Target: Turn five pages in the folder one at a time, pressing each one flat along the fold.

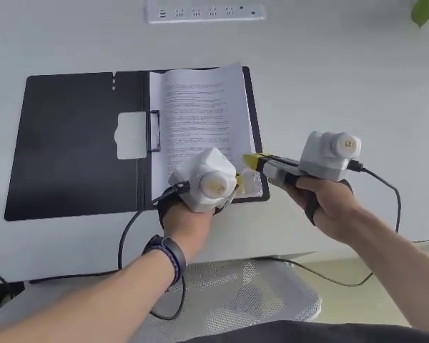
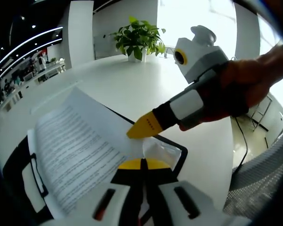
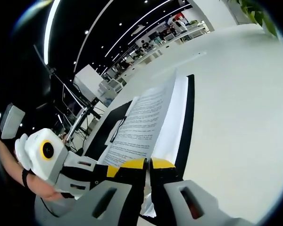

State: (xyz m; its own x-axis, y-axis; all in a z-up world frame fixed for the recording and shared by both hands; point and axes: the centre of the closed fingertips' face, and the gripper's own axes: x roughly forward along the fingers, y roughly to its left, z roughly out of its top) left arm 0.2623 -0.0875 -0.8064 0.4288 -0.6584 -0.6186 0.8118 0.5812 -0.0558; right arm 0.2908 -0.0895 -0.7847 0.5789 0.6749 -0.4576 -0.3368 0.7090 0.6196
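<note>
folder [image 1: 71, 143]: lies open on the desk [image 1: 343, 71], its spine running away from the person.
page [image 1: 200, 114]: top sheet on the right half, long axis along the spine, top of the text pointing away; its near right corner curls up.
left gripper [image 2: 141, 164]: jaws together at that corner; cannot tell if paper is pinched.
right gripper [image 1: 252, 163]: jaws together, tip just beside the same corner.
risk: two sheets may lift at once, or a hard pull may crease the corner.

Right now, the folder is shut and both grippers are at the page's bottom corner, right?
No. The folder is open, as the head view shows. The left gripper and right gripper are at the page's bottom corner.
</note>
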